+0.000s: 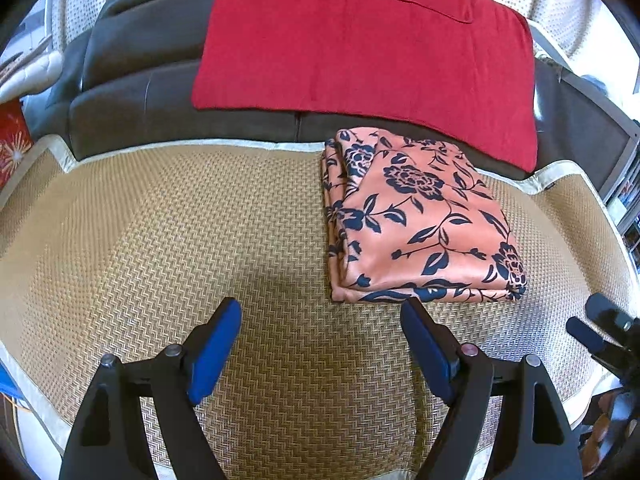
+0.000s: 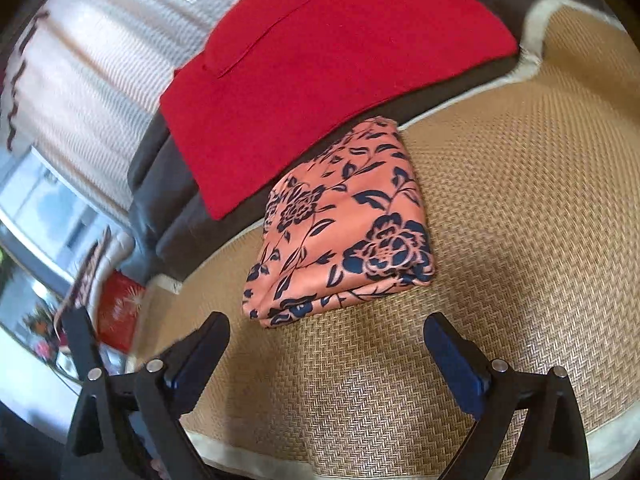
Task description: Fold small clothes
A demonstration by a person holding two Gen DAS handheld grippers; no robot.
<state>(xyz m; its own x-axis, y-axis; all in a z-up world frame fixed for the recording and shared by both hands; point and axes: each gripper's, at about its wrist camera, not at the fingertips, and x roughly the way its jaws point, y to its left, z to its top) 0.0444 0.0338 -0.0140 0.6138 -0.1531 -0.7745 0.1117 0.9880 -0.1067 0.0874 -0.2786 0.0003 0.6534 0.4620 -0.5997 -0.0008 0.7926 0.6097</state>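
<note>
A folded salmon-pink garment with a dark blue flower print point(image 1: 416, 220) lies on the woven straw mat point(image 1: 200, 240), near the mat's far edge. My left gripper point(image 1: 320, 316) is open and empty, hovering over the mat just short of the garment's near edge. In the right wrist view the same folded garment point(image 2: 344, 236) lies ahead on the mat point(image 2: 520, 220). My right gripper point(image 2: 326, 332) is open and empty, just in front of the garment's near corner. The right gripper's black frame point(image 1: 604, 332) shows at the right edge of the left wrist view.
A red cloth point(image 1: 360, 48) lies flat on a dark grey cushion point(image 1: 132, 92) behind the mat; it also shows in the right wrist view point(image 2: 320, 72). A red box point(image 1: 12, 140) stands at the left. The mat has a pale fabric border point(image 1: 40, 408).
</note>
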